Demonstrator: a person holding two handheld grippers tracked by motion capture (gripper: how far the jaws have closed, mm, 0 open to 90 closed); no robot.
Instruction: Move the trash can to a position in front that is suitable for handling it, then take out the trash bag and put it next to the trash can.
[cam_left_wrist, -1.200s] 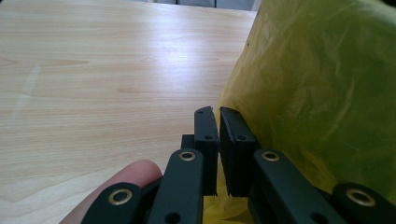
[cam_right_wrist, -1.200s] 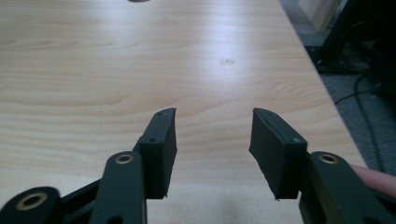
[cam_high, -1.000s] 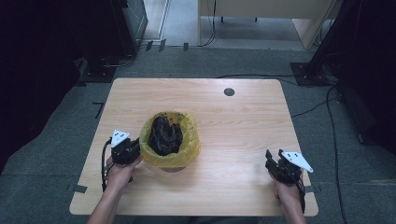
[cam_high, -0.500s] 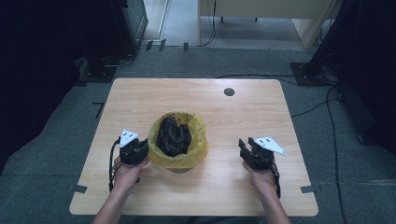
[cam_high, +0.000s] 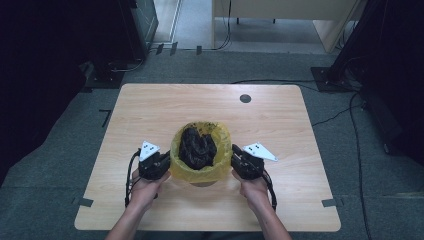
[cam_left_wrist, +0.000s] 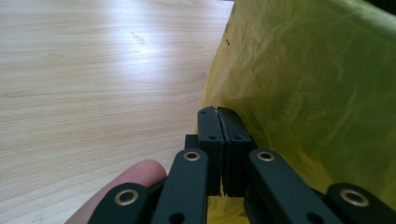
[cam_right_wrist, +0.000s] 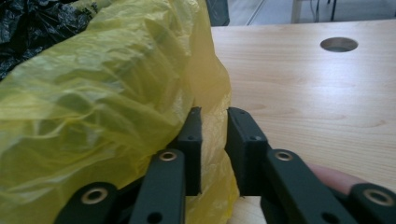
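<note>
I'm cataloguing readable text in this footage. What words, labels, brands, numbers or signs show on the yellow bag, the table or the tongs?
None can be read.
Yellow bag: plain plastic, no print in the high view or either gripper view.
Black bag inside it: no lettering visible.
Wooden table: bare wood grain and a round hole, no label.
Grey plates on the left tongs and right tongs: small dark dots, no legible characters.

Each hand-held gripper (cam_high: 162, 167) is black, topped by a grey three-cornered plate with small dark dots. Brass-ringed rivets stud the linkage bars. A black cable loops from each at six o'clock.
</note>
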